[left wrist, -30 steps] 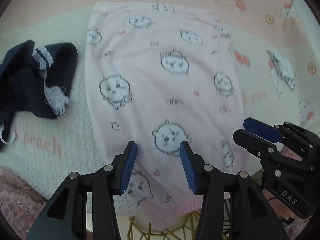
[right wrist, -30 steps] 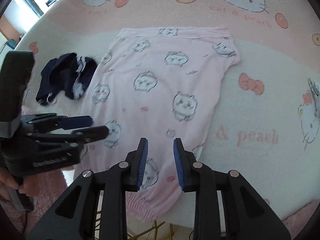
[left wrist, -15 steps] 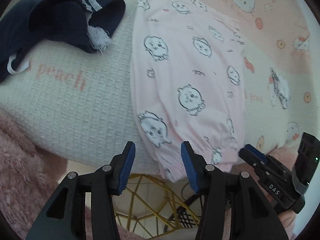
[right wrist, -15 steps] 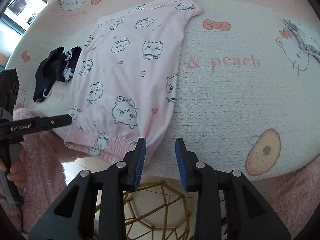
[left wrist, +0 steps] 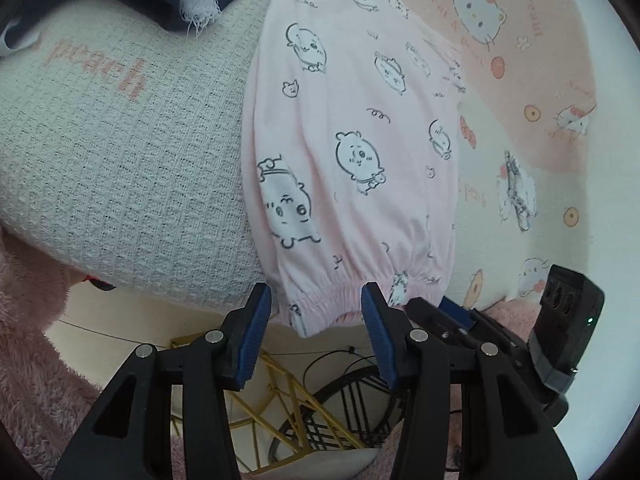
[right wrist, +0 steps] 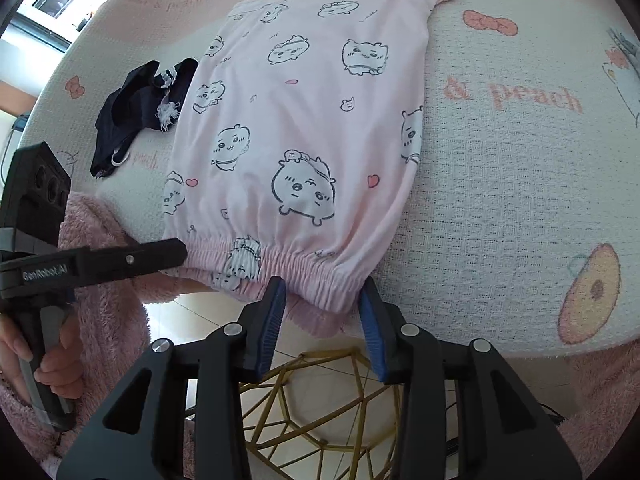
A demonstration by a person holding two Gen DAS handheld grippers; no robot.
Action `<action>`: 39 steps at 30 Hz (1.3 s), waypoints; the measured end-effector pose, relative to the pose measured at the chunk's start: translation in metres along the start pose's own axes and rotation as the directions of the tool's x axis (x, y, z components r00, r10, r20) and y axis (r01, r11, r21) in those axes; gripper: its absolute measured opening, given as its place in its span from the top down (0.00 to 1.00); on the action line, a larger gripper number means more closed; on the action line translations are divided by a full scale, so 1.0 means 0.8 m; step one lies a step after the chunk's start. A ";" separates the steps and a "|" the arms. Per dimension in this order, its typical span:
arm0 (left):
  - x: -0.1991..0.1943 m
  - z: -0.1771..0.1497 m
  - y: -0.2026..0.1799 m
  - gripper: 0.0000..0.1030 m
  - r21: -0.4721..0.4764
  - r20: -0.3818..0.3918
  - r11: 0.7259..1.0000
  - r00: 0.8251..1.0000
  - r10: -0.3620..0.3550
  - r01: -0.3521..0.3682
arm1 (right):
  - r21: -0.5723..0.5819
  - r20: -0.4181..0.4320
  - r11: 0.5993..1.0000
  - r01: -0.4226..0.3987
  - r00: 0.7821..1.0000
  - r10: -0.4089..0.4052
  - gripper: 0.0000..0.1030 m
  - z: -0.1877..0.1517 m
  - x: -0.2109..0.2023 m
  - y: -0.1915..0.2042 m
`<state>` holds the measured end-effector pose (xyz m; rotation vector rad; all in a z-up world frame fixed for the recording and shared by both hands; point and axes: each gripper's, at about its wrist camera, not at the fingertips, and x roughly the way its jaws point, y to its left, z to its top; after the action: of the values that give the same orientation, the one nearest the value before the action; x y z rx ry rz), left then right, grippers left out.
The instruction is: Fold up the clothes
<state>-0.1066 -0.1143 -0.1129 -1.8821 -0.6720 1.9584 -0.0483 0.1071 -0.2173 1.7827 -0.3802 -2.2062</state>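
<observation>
While the pink garment (right wrist: 304,128) lies flat on the patterned blanket (right wrist: 520,184), its gathered hem hangs over the near edge. Left gripper (left wrist: 316,328) is parted wide at the hem's left corner, pads clear of the cloth. Right gripper (right wrist: 324,320) has just been opening; the hem's right corner sits between its fingers, unpinched. A dark garment (right wrist: 136,112) lies crumpled to the left, just beside the pink one.

Both claws point steeply down, side by side. The left claw (left wrist: 316,316) stands with its jaws parted, pads pressing on nothing. The right claw (right wrist: 322,308) has just been opening its jaws, pads likewise clear. A hand (right wrist: 38,364) grips the left claw's handle.
</observation>
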 end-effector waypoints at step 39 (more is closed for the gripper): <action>-0.051 0.027 -0.043 0.83 0.073 0.070 0.990 0.989 -0.129 0.124 | 0.063 0.117 0.974 -0.220 0.970 0.211 0.88 0.029 -0.079 -0.003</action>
<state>-0.1285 -0.1099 -0.0597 -1.6913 -0.7178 1.9537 -0.0588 0.1336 -0.1559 1.5763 -0.6577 -2.1654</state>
